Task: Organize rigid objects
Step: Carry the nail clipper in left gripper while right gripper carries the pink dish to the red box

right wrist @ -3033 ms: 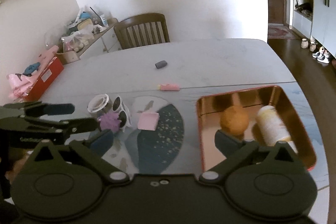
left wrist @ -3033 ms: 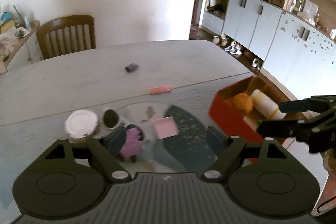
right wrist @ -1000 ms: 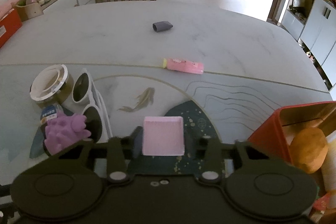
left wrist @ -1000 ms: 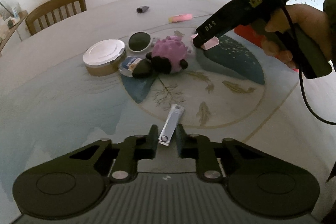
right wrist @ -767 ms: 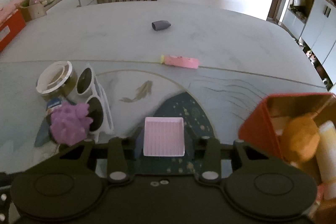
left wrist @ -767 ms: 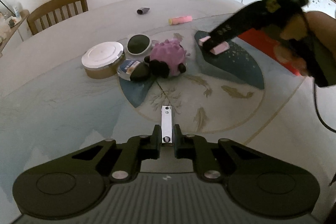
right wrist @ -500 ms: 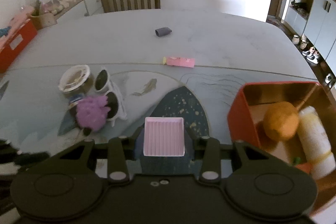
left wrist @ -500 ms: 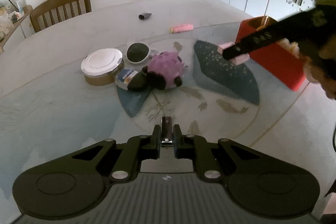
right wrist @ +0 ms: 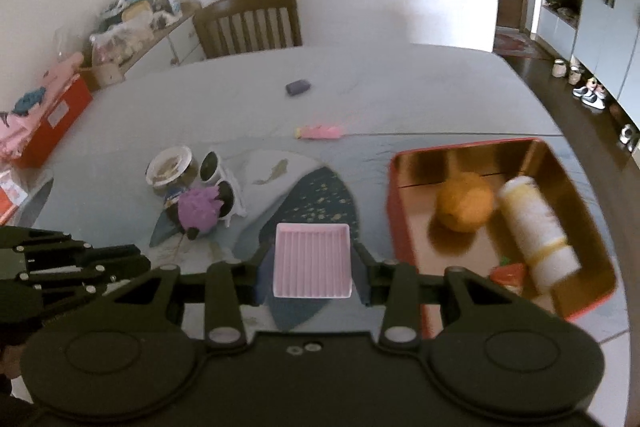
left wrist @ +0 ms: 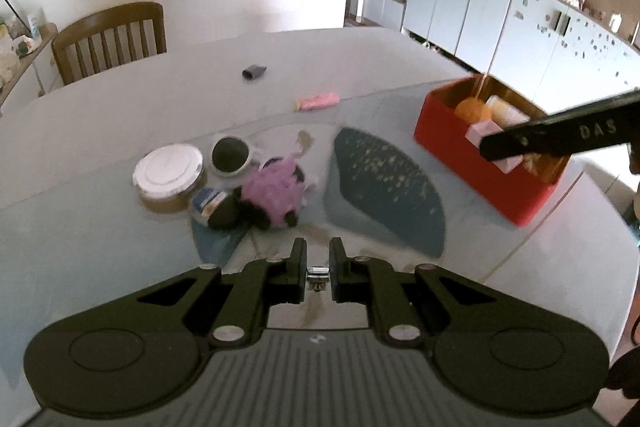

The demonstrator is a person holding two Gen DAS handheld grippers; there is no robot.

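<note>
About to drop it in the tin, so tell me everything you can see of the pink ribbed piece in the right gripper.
The pink ribbed piece is a flat, square, pale pink item that looks like plastic, with a raised rim and parallel grooves across its top face. The right gripper holds it by two opposite edges, ribbed face toward the camera, clear of the table. In the left wrist view it hangs over the red tin, not yet released.

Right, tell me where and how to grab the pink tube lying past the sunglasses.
Grip the pink tube across its narrow width near mid-length, coming from above. It lies flat on the table, long axis running left to right in the right wrist view, apart from everything else, so a gripper probably fits either side.
</note>
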